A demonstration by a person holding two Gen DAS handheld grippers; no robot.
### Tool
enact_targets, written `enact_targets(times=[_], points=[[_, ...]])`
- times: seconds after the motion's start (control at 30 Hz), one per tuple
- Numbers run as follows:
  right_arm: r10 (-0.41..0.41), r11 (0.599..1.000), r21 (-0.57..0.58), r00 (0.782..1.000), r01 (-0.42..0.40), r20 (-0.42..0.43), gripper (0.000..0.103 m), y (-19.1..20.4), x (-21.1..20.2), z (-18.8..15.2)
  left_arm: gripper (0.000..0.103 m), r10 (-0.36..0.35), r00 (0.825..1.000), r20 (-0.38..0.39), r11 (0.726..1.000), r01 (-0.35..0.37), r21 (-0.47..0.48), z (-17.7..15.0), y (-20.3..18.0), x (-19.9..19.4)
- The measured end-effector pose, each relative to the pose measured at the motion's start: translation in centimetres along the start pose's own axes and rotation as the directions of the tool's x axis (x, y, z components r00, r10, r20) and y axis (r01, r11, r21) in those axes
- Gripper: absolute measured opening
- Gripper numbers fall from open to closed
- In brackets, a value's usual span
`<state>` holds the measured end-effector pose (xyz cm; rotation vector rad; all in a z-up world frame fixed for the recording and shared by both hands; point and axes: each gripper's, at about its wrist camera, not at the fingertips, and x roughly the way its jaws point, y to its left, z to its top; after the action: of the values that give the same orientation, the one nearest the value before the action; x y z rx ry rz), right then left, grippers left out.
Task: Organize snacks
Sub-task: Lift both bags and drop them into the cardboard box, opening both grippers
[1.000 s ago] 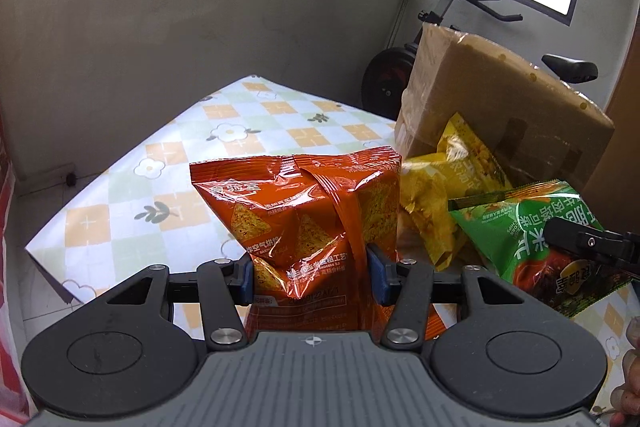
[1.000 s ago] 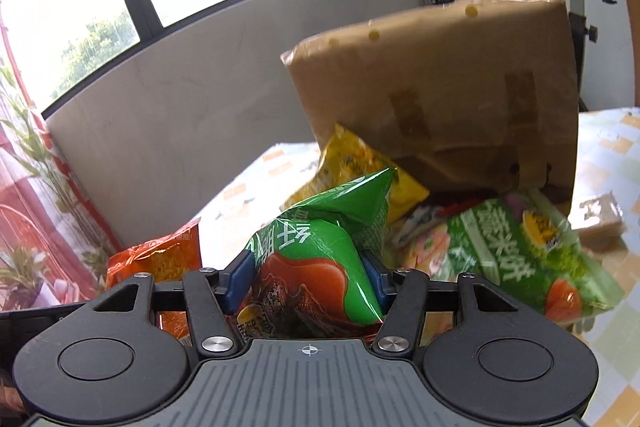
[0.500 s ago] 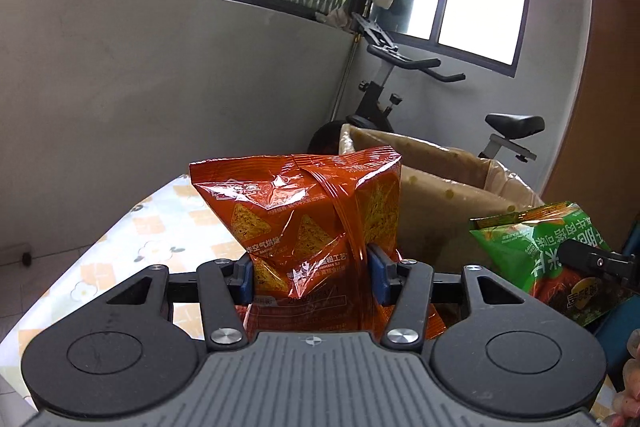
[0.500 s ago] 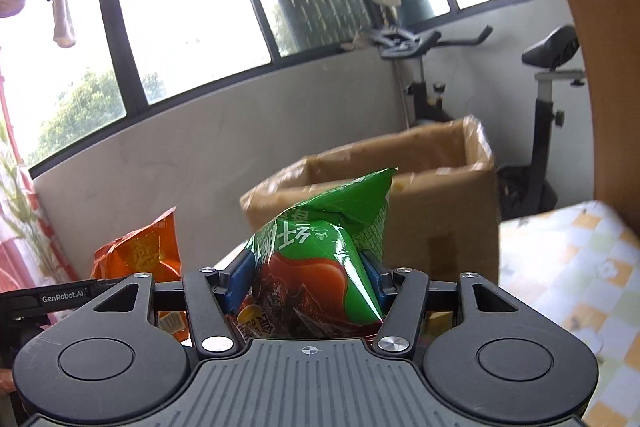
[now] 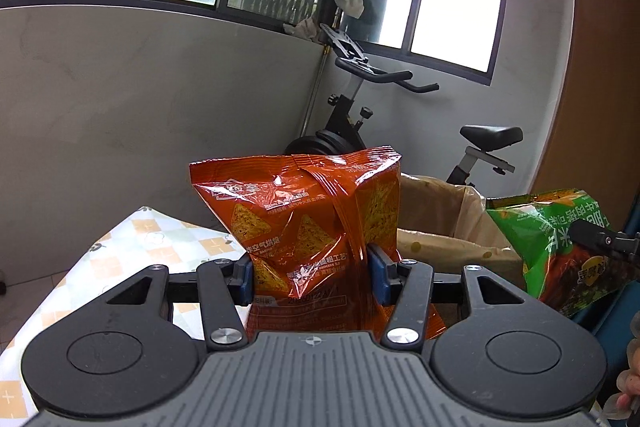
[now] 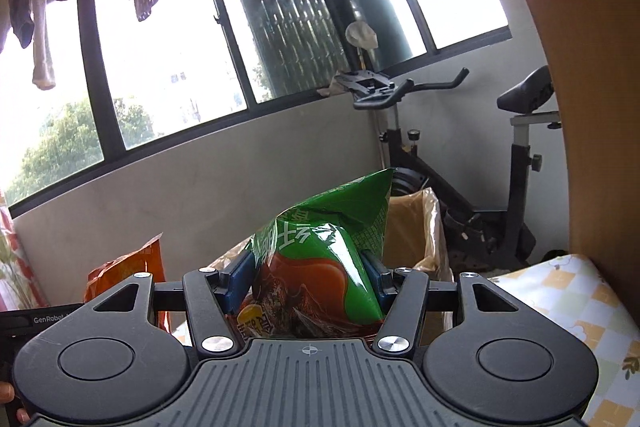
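The right gripper (image 6: 306, 277) pinches a green snack bag (image 6: 320, 263) between its jaws. Behind the bag stands an open cardboard box (image 6: 416, 227); an orange bag (image 6: 132, 275) shows left of it.

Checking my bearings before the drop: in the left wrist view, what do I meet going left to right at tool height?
Floral checked tablecloth → orange tortilla-chip bag clamped in the left tool → open brown cardboard box → green snack bag in the right tool.

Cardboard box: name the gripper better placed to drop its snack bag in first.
Right gripper, probably: its green snack bag sits directly before the brown cardboard box; the left's orange bag is offset leftward.
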<state>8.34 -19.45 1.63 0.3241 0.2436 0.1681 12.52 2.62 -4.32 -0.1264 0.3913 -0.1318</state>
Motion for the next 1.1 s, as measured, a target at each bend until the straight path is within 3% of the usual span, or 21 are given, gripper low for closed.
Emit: enact_targets(times=[0.43, 0.67, 1.0, 1.07, 1.1], points=[[-0.006, 1.000, 0.018, 0.999, 0.005, 0.050, 0.053, -3.0, 6.6, 3.9, 0.056, -0.042, 0.999, 0.024, 0.996, 0.040, 0.080, 5.1, -1.7, 4.7], [-0.074, 0.997, -0.004, 0.997, 0.074, 0.039, 0.053, -4.7, 11.5, 3.7, 0.056, -0.065, 0.998, -0.004, 0.986, 0.065, 0.150, 6.9, -3.4, 9.7], [-0.120, 0.993, -0.019, 0.991, 0.119, -0.061, 0.053, -5.3, 15.9, 2.5, 0.057, -0.050, 0.987, -0.155, 0.957, 0.091, 0.275, 6.3, -6.0, 15.8], [-0.121, 0.993, -0.012, 0.989, 0.120, -0.083, 0.054, -5.3, 16.5, 2.1, 0.059, -0.038, 0.984, -0.175, 0.954, 0.088, 0.286, 5.9, -6.1, 16.4], [-0.118, 0.993, -0.007, 0.988, 0.118, -0.096, 0.055, -5.2, 16.7, 2.0, 0.067, -0.033, 0.982, -0.184, 0.953, 0.087, 0.289, 5.8, -6.1, 16.7]])
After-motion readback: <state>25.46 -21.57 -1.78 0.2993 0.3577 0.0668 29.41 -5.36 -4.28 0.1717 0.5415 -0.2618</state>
